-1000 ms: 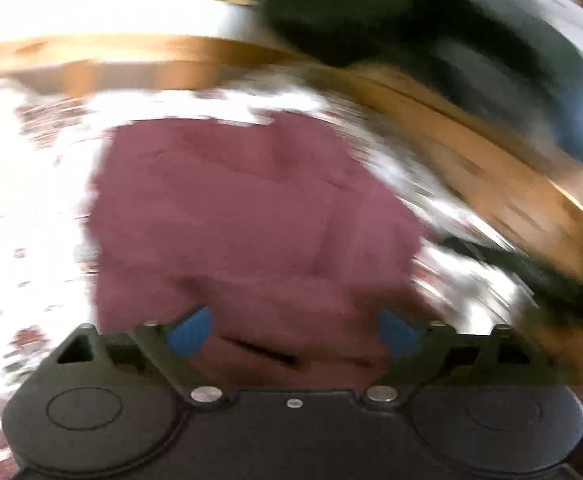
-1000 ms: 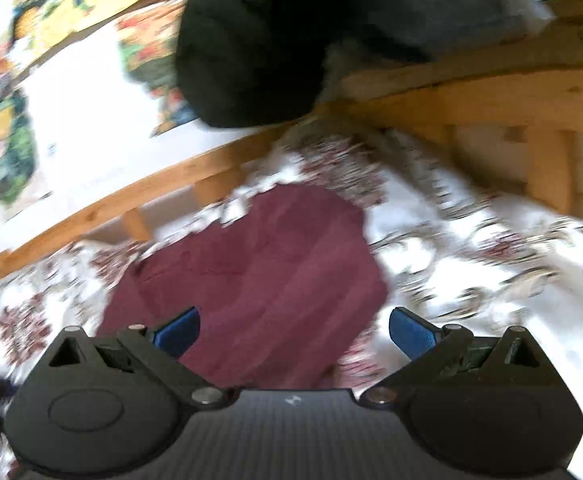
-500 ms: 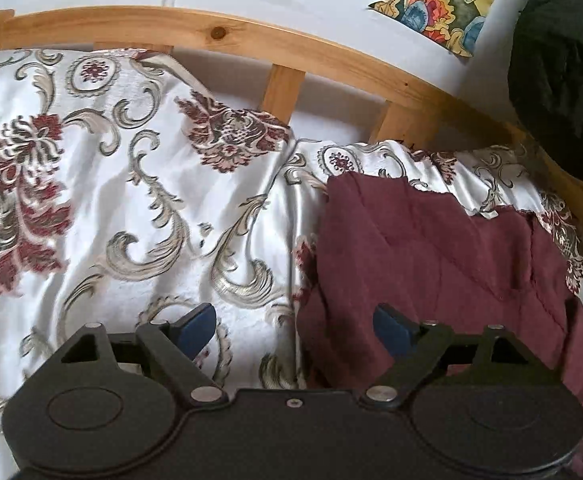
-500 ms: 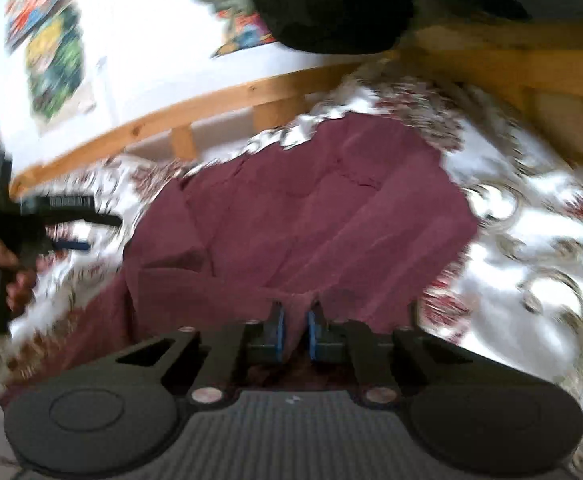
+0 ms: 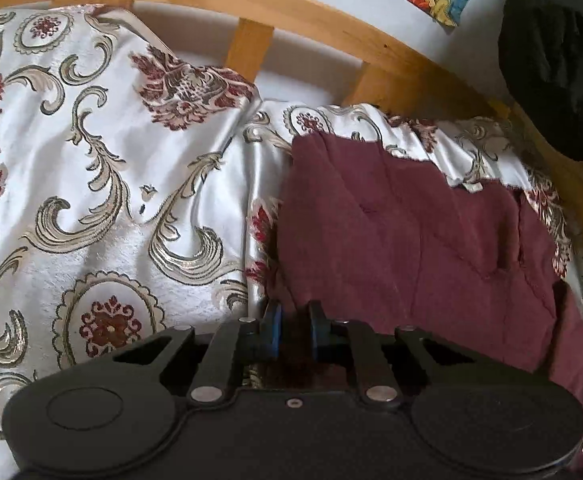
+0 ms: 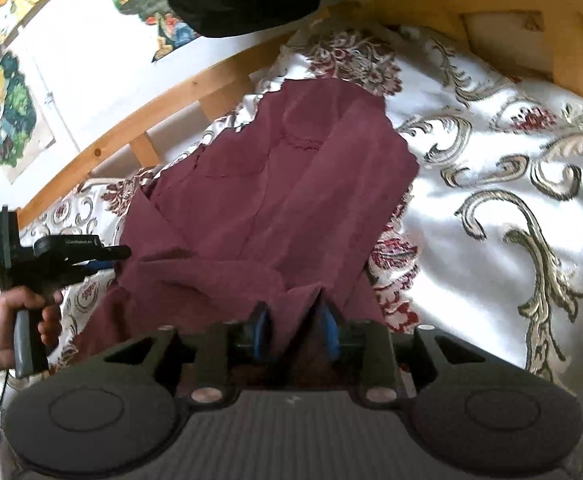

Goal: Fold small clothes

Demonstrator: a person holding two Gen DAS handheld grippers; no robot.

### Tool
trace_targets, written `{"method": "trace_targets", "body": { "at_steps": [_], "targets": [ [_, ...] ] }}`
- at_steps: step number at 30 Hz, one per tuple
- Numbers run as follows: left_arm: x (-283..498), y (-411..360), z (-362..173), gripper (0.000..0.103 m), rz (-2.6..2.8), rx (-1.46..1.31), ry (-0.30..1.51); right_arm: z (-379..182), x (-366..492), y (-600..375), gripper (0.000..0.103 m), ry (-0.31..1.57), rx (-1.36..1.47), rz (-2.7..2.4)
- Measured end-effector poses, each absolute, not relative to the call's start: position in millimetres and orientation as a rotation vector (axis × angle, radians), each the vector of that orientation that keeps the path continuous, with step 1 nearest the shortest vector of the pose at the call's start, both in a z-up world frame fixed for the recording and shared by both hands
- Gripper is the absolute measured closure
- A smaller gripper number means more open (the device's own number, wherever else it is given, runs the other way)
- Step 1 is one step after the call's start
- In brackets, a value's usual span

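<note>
A maroon garment lies spread on the patterned satin bedspread. It also shows in the right wrist view. My left gripper is shut on the garment's near left edge. My right gripper is shut on a pinched ridge of the garment at its near edge. The left gripper also shows in the right wrist view, held by a hand at the garment's left side.
A wooden bed rail curves along the far side, with a white wall and colourful pictures behind it. A black bundle hangs at the far right corner. Bedspread stretches left of the garment.
My left gripper has closed on the garment's left edge. My right gripper stays shut on the cloth, its fingers a little wider apart around a thicker fold.
</note>
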State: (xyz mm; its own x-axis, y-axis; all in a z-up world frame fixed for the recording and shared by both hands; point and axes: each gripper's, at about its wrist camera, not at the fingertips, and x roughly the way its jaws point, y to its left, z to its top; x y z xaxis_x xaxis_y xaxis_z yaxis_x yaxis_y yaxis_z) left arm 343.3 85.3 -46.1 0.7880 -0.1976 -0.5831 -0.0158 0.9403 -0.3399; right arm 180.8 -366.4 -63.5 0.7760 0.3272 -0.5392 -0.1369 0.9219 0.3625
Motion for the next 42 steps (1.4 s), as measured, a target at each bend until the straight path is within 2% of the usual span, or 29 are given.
{"method": "trace_targets", "body": {
  "at_steps": [2, 3, 9, 11, 12, 14, 15, 16, 17, 18, 20, 24, 28, 31, 36, 38, 40, 42],
  "targets": [
    [338, 87, -43, 0.090, -0.097, -0.353, 0.629, -63, 180, -362, 0.088, 0.630, 0.285, 0.265],
    [336, 90, -41, 0.090, -0.089, -0.366, 0.615, -61, 180, -361, 0.091, 0.624, 0.279, 0.270],
    [335, 108, -47, 0.091, 0.007, -0.464, 0.610, -62, 180, -347, 0.095, 0.645, 0.232, 0.327],
    [337, 107, -50, 0.084, 0.010, -0.468, 0.629, -64, 180, -343, 0.093, 0.665, 0.195, 0.335],
    [337, 106, -50, 0.082, 0.022, -0.472, 0.638, -64, 180, -342, 0.088, 0.661, 0.193, 0.331],
    [334, 101, -46, 0.066, 0.044, -0.453, 0.637, -62, 178, -344, 0.072, 0.644, 0.212, 0.335],
    [331, 98, -44, 0.060, 0.043, -0.429, 0.633, -60, 177, -344, 0.054, 0.632, 0.214, 0.335],
    [326, 93, -41, 0.046, 0.035, -0.399, 0.627, -59, 175, -344, 0.046, 0.617, 0.212, 0.331],
    [321, 88, -39, 0.036, 0.028, -0.373, 0.618, -58, 175, -345, 0.045, 0.602, 0.206, 0.327],
    [314, 82, -37, 0.032, 0.016, -0.343, 0.606, -56, 175, -345, 0.043, 0.590, 0.197, 0.321],
    [299, 69, -36, 0.023, -0.022, -0.278, 0.595, -55, 174, -344, 0.033, 0.571, 0.178, 0.299],
    [282, 40, -41, 0.020, -0.089, -0.139, 0.641, -57, 174, -343, 0.028, 0.564, 0.151, 0.259],
    [287, 19, -57, 0.020, -0.044, 0.017, 0.753, -56, 172, -342, 0.016, 0.550, 0.132, 0.225],
    [291, 24, -63, 0.018, -0.024, -0.024, 0.794, -54, 171, -343, 0.009, 0.529, 0.122, 0.205],
    [285, 31, -61, 0.019, -0.009, -0.089, 0.813, -51, 172, -346, 0.009, 0.488, 0.104, 0.180],
    [278, 28, -61, 0.019, 0.002, -0.067, 0.822, -53, 175, -342, 0.020, 0.506, 0.064, 0.175],
    [271, 28, -62, 0.019, 0.012, -0.051, 0.830, -58, 179, -336, 0.037, 0.553, 0.013, 0.166],
    [263, 30, -61, 0.018, 0.021, -0.063, 0.836, -66, 183, -330, 0.045, 0.617, -0.023, 0.168]
  ]
}}
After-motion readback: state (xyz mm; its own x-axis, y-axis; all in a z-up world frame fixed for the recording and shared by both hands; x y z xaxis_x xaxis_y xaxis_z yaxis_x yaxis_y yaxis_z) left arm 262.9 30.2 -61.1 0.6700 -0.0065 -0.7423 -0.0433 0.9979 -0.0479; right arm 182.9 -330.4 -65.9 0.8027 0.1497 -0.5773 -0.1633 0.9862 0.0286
